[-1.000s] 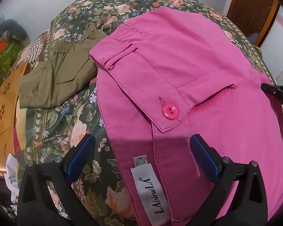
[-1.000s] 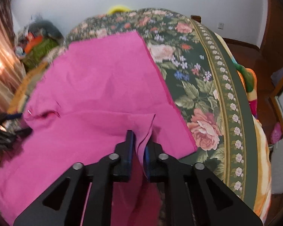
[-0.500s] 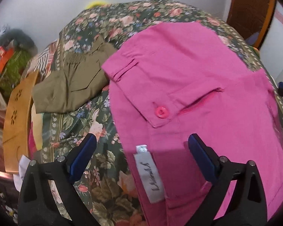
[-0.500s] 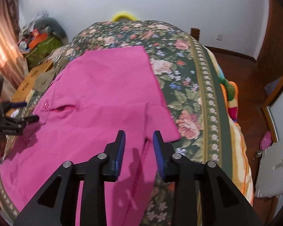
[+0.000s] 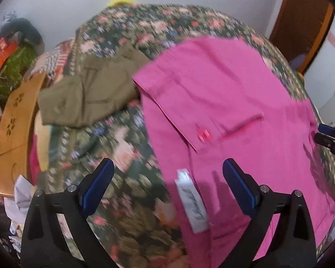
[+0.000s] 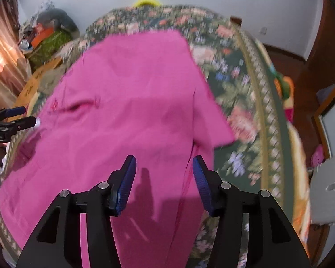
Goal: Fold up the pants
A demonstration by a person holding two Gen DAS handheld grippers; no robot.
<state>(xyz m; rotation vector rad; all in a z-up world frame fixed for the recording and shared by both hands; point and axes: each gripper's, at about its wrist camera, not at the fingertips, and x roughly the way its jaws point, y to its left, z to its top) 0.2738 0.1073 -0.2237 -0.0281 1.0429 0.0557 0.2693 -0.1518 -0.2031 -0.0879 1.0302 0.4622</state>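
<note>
The bed [image 5: 131, 147] with the flowery cover holds the pink pants [image 5: 234, 102], spread out flat. They look soft, light and floppy, so a corner or the waist edge is a good place to pinch. The left gripper [image 5: 167, 181] hangs over the waist by the white label [image 5: 193, 203], spread wide and holding nothing. The right gripper [image 6: 164, 178] hangs over the pants' near edge, spread and empty too.
</note>
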